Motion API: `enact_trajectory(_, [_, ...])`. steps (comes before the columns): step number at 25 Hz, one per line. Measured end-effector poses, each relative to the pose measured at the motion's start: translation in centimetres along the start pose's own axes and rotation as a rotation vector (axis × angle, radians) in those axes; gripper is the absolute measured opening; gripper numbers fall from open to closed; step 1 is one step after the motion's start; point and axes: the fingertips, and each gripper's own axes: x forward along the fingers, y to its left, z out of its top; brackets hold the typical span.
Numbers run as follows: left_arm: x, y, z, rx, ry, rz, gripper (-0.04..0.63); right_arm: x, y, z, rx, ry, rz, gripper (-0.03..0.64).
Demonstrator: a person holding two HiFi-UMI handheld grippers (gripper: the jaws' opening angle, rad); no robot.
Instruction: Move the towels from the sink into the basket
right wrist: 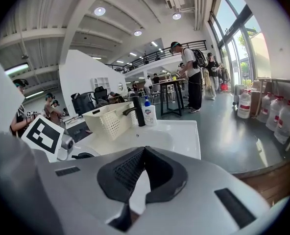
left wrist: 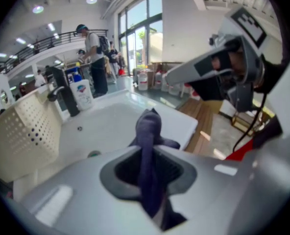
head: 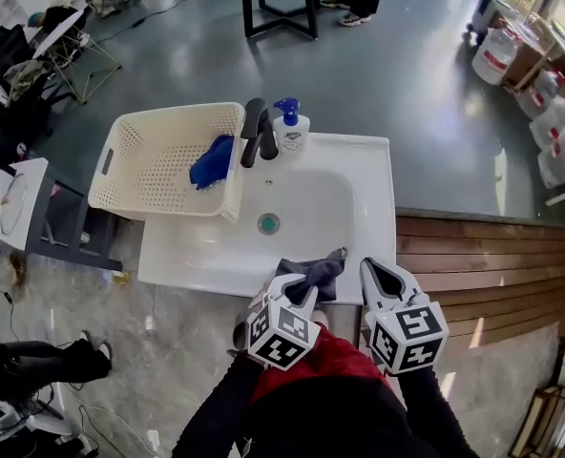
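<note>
Left gripper (head: 302, 299): pads pinching a narrow fold of the dark grey cloth towel (head: 313, 275).
Right gripper (head: 378, 280): at 3 o'clock of the left one, just beside it; fingertips pressed together on nothing.
Dark grey towel: bunched on the front rim of the white rectangular sink (head: 359, 208), at its 6 o'clock.
Cream perforated plastic basket (head: 135, 175): at 10 o'clock from the drain, a bright blue towel (head: 212, 162) already inside.
Black faucet (head: 254, 132), white soap bottle (head: 290, 127): at 12 o'clock.
Risk: the bite is thin (only a fold), so the cloth could slip out on the lift. Its loose tail may drag across the basin or catch the faucet on the way over.
</note>
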Motion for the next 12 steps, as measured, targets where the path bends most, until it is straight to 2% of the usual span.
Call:
enact_trajectory(9, [-4.1, 1.7, 2.7, -0.199, -0.188, 0.057, 0.065, 1.5, 0.7, 2.3, -0.057, -0.030, 0.057, 0.008])
enact_trajectory(12, [-5.5, 2.2, 3.5, -0.227, -0.233, 0.101, 0.066, 1.9, 1.2, 3.1, -0.076, -0.040, 0.081, 0.008])
